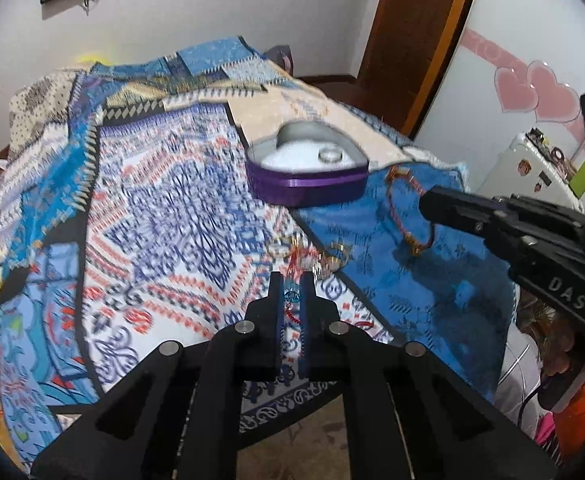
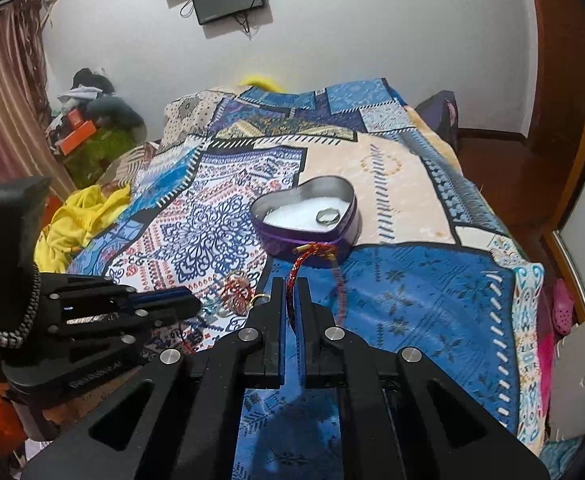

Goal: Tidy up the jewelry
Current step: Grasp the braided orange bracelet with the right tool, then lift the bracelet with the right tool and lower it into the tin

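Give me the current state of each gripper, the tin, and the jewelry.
Left gripper: shut on beaded jewelry piece.
Right gripper: shut on red cord bracelet.
Heart-shaped tin: open, lid off, silver ring inside.
Loose rings: lying on bedspread, outside tin.

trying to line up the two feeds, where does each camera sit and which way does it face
Left wrist: sits behind the left claw, faces across the bed; its fingers pinch a beaded piece; the right claw enters from the right.
Right wrist: sits behind the right claw, faces the far wall; it grips a red cord bracelet; the left claw shows at left.
Shared: the heart tin holding a ring.
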`<state>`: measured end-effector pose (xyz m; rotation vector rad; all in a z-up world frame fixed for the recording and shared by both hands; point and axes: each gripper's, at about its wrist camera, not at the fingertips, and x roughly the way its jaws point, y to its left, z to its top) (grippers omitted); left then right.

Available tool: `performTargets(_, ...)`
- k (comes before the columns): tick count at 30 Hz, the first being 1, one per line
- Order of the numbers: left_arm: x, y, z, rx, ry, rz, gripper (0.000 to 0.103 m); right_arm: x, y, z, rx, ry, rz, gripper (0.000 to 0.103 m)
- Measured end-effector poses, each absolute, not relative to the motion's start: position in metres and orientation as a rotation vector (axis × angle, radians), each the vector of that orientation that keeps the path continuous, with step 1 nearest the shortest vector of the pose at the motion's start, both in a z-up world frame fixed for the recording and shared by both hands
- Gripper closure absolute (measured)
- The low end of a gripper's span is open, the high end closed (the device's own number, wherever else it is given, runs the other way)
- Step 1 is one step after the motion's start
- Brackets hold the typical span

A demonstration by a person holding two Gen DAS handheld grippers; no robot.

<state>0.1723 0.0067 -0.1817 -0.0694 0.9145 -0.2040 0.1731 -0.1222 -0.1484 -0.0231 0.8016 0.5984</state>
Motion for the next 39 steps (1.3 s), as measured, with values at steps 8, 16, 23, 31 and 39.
performTargets(8, 0.177, 0.015, -0.142, -0.08, 0.812, -0.191, 0.097, 0.179, -0.126, -0.133, -0.008, 0.753, 0.587, 0.099)
performTargets(16, 0.182, 0.023, -0.129, -0.085, 0.765, -0.178, 0.097, 0.189, -0.124, -0.148, -0.035, 0.838, 0.58, 0.096)
performTargets(23, 0.178, 0.023, -0.141, -0.089, 0.785, -0.179, 0.097, 0.191, -0.118, -0.183, -0.035, 0.968, 0.54, 0.08)
performTargets(31, 0.178, 0.027, -0.149, -0.1, 0.803, -0.176, 0.097, 0.178, -0.101, -0.194, -0.142, 0.901, 0.489, 0.083)
performTargets(39, 0.179, 0.027, -0.146, -0.105, 0.788, -0.181, 0.097, 0.185, -0.105, -0.192, -0.108, 0.909, 0.504, 0.096)
